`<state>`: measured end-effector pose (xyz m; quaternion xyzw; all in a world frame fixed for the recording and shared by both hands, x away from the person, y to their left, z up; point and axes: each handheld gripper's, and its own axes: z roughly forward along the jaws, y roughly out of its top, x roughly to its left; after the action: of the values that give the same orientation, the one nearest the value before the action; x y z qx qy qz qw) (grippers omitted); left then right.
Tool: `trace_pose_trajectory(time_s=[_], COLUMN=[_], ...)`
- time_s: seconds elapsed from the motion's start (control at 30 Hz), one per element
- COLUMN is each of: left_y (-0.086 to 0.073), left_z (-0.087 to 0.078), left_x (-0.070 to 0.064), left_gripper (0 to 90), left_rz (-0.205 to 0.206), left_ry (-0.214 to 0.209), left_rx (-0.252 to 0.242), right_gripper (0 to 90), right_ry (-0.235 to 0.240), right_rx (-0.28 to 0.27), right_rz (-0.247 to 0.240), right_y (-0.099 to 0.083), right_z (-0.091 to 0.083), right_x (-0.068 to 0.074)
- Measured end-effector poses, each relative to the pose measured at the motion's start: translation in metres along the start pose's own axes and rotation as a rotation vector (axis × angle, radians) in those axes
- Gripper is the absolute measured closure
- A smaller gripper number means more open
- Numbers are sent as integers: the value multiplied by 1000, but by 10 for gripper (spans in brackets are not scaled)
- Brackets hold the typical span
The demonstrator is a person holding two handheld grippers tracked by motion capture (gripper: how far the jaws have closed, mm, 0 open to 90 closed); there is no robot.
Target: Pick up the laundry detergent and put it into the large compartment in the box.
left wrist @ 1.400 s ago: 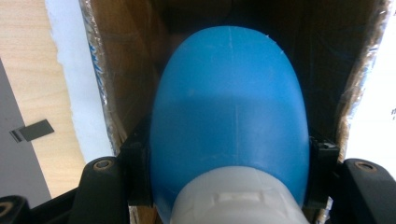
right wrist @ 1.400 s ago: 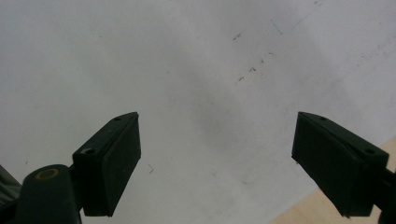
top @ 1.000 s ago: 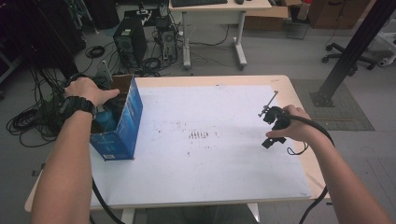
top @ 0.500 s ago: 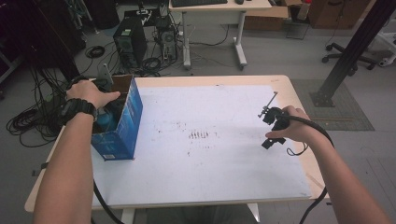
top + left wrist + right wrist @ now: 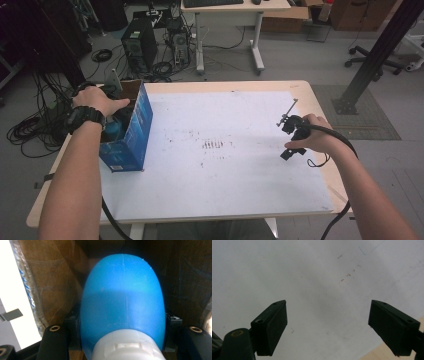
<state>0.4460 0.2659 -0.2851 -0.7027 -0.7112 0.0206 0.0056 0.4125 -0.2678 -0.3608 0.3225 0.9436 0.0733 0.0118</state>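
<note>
A blue bottle (image 5: 122, 302) with a white cap (image 5: 127, 347) lies between the jaws of my left gripper (image 5: 122, 322), which is shut on its sides. It sits inside an open blue cardboard box (image 5: 131, 135) at the table's left edge. In the high view the bottle (image 5: 114, 129) shows under the person's left hand (image 5: 95, 102), which reaches into the box. My right gripper (image 5: 328, 325) is open with nothing between its jaws, pointing down at the white sheet (image 5: 312, 277). In the high view that gripper (image 5: 294, 137) hovers near the table's right edge.
The white sheet (image 5: 225, 150) covers most of the wooden table (image 5: 320, 100) and has small dark marks (image 5: 215, 145) at its middle. The box's brown inner walls (image 5: 55, 285) close around the bottle. Cables and computer towers (image 5: 135, 42) stand on the floor behind the table.
</note>
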Motion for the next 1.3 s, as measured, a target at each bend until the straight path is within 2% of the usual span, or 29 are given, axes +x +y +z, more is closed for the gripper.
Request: trace_pose_trajectory(time_s=[0.6,0.8,0.97,1.3], left_y=[-1,0,0,-3], left_z=[1,2,2,-4], left_x=[1,-1,-1,-1], left_gripper=[369,324,280,260], left_rz=[-3,-4,-6,-19], left_ry=[-8,-5,-9,-6], left_rx=[-6,4,-12,-29], right_gripper=[156,156,156,156], right_ry=[4,4,3,4], right_rx=[-1,-3,0,-3], right_rz=[-5,-3,-2,-6], right_y=[2,0,-1,1], right_z=[2,1,2,1], right_x=[1,0,-1,0])
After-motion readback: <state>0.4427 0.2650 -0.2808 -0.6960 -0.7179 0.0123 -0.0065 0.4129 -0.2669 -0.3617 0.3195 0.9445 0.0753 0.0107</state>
